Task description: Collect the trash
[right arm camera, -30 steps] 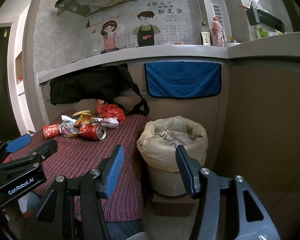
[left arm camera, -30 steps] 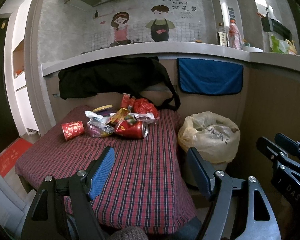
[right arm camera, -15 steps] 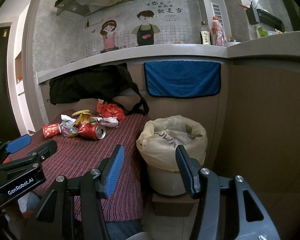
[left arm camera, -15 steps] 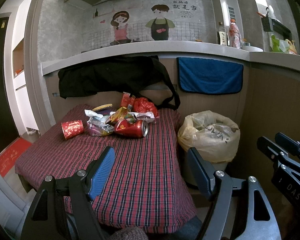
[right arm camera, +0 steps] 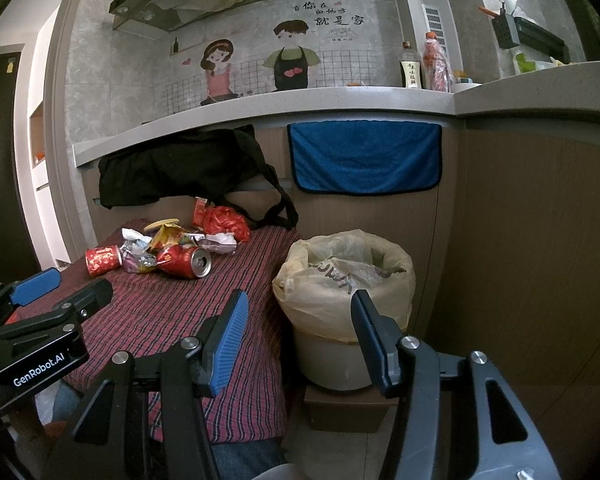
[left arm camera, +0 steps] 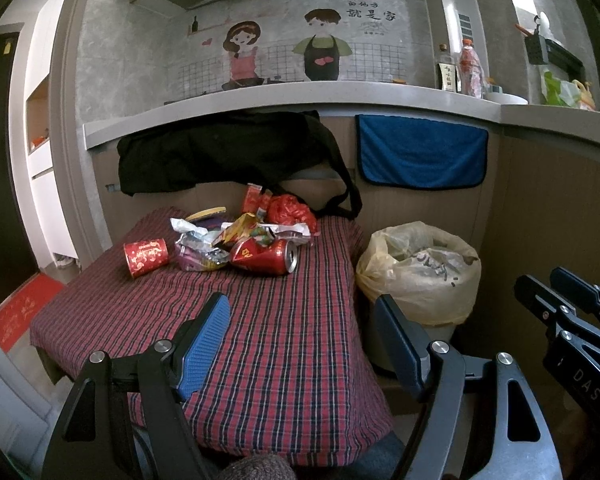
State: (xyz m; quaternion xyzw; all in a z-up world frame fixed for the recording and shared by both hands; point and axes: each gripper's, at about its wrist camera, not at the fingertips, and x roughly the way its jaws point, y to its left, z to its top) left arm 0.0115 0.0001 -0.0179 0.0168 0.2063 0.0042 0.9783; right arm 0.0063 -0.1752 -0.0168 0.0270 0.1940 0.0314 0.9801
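Note:
A heap of trash lies at the far end of the red plaid table (left arm camera: 260, 320): a crushed red can (left arm camera: 266, 257) (right arm camera: 186, 263), a red paper cup (left arm camera: 145, 256) (right arm camera: 103, 260) on its side, crumpled foil wrappers (left arm camera: 198, 248) and a red plastic bag (left arm camera: 290, 210) (right arm camera: 225, 221). Right of the table stands a bin (left arm camera: 420, 276) (right arm camera: 344, 280) lined with a yellowish bag. My left gripper (left arm camera: 300, 316) hangs open over the near table, well short of the heap. My right gripper (right arm camera: 298, 312) is open too, in front of the bin, with nothing between its fingers.
A black bag (left arm camera: 228, 152) and a blue towel (left arm camera: 420, 156) hang from the counter edge behind the table. Bottles (right arm camera: 424, 66) stand on the counter. The bin rests on a low box (right arm camera: 340, 408) beside a wooden panel wall. A person's knees show under the near table edge.

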